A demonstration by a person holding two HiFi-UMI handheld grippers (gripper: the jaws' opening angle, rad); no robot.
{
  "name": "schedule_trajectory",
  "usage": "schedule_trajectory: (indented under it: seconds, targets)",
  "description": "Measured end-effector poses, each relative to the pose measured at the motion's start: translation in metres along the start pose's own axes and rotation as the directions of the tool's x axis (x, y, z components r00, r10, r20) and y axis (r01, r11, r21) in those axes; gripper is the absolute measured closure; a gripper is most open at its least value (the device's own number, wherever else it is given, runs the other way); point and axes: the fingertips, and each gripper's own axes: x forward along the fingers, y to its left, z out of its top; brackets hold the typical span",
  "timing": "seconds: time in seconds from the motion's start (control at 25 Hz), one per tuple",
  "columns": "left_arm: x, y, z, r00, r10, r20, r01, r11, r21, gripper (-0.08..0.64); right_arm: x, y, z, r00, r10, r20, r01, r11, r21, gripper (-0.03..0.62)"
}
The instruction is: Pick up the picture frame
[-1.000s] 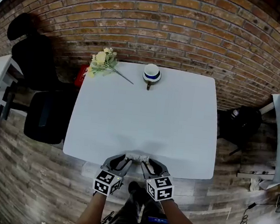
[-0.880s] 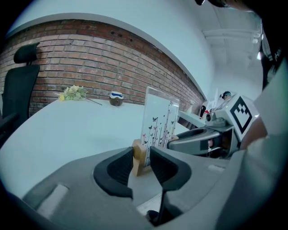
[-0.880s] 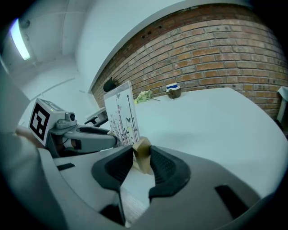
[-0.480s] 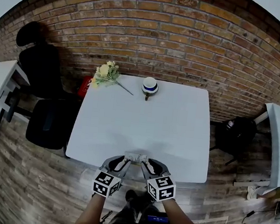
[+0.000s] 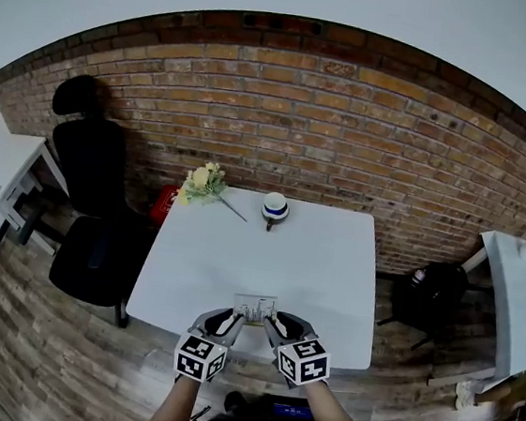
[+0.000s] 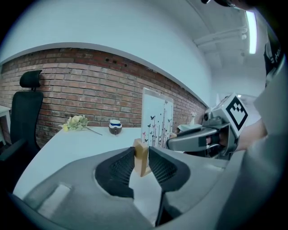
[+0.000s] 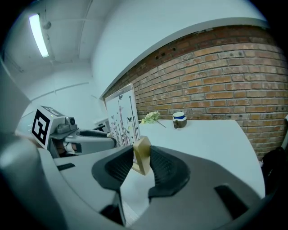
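frame (image 5: 255, 308) upright over the worktop's (image 5: 319, 258) near edge. left claw (image 5: 236, 314) has just been closing on one wooden foot (image 6: 141, 158); right claw (image 5: 272, 319) clamps the other. risk: small grips, so an uneven lift could twist it loose.

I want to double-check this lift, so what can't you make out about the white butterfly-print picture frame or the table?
Head view: white butterfly-print picture frame, print too small to read.
Right gripper view: frame's bottom edge, hidden behind the right gripper.
Head view: red object, mostly hidden by the white table edge and yellow flowers.
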Motion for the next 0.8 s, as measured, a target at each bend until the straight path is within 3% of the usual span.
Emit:
schedule_trajectory:
  seconds: [0.8]
  targets:
    - [-0.003, 0.008, 0.013, 0.998, 0.054, 0.012, -0.054, 0.999, -0.006, 0.457, 0.006, 0.002, 0.015, 0.999, 0.044, 0.004, -0.044, 0.999, -0.017, 0.477]
